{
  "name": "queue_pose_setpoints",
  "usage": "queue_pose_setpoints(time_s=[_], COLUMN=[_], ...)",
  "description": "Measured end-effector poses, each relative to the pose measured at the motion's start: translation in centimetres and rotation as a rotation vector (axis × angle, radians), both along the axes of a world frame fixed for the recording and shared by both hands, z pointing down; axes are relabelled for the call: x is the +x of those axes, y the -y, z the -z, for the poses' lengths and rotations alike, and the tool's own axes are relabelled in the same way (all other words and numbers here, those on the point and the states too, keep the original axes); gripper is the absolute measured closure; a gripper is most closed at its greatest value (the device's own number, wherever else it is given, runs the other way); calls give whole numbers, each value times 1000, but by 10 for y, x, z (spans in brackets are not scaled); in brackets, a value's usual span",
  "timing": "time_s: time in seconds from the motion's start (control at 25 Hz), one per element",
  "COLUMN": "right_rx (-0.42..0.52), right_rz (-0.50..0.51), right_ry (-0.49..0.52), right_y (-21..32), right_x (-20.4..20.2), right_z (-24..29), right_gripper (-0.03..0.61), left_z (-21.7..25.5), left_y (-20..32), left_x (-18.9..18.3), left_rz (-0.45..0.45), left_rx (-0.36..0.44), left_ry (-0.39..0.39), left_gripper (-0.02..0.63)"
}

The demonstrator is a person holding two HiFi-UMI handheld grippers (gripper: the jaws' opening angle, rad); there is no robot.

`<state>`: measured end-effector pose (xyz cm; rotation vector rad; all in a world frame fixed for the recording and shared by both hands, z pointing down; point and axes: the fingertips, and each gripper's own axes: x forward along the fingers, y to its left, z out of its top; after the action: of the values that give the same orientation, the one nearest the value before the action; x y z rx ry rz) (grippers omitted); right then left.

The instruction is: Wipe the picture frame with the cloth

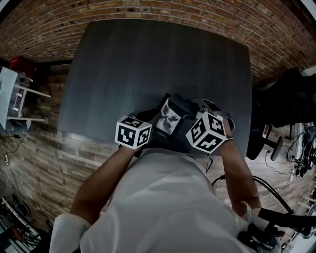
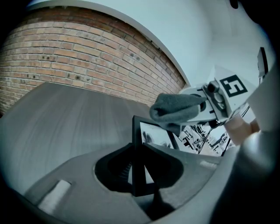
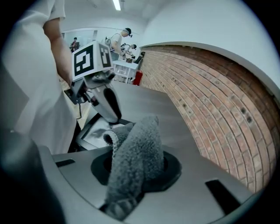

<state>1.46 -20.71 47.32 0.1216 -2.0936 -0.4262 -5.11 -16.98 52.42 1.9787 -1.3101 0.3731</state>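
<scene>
A black picture frame (image 1: 168, 119) with a black-and-white photo is held up above the near edge of the dark table (image 1: 148, 59), between the two grippers. My left gripper (image 2: 141, 168) is shut on the frame's left edge (image 2: 138, 148). My right gripper (image 3: 135, 166) is shut on a grey fuzzy cloth (image 3: 133, 153). The cloth (image 2: 177, 109) hangs over the frame's upper right corner, touching or just above the glass (image 2: 155, 135). In the right gripper view the frame (image 3: 98, 131) lies just beyond the cloth's tip. The head view shows both marker cubes, left (image 1: 132, 132) and right (image 1: 207, 131).
A brick wall (image 1: 148, 10) runs behind the table. A white shelf unit (image 1: 12, 99) stands at the left, a black office chair (image 1: 281, 108) and cables at the right. People stand far off in the right gripper view (image 3: 120, 39).
</scene>
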Motion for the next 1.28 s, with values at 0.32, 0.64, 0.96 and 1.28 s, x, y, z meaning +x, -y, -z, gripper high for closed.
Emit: queue_pose_setpoints(time_s=[0.32, 0.64, 0.96, 1.28], right_rx=[-37, -117, -178, -309], right_rz=[-223, -249, -237, -150], right_ry=[248, 395, 452, 508], right_y=[51, 41, 34, -15], right_x=[27, 30, 42, 42], right_z=[34, 32, 23, 18], right_gripper=[494, 494, 494, 494], left_z=[7, 7, -1, -2], left_y=[-2, 6, 13, 29], left_x=[-13, -12, -4, -14], left_rz=[62, 163, 200, 276], left_rx=[-33, -92, -134, -138], left_ry=[-223, -484, -540, -541], left_gripper=[538, 538, 540, 538])
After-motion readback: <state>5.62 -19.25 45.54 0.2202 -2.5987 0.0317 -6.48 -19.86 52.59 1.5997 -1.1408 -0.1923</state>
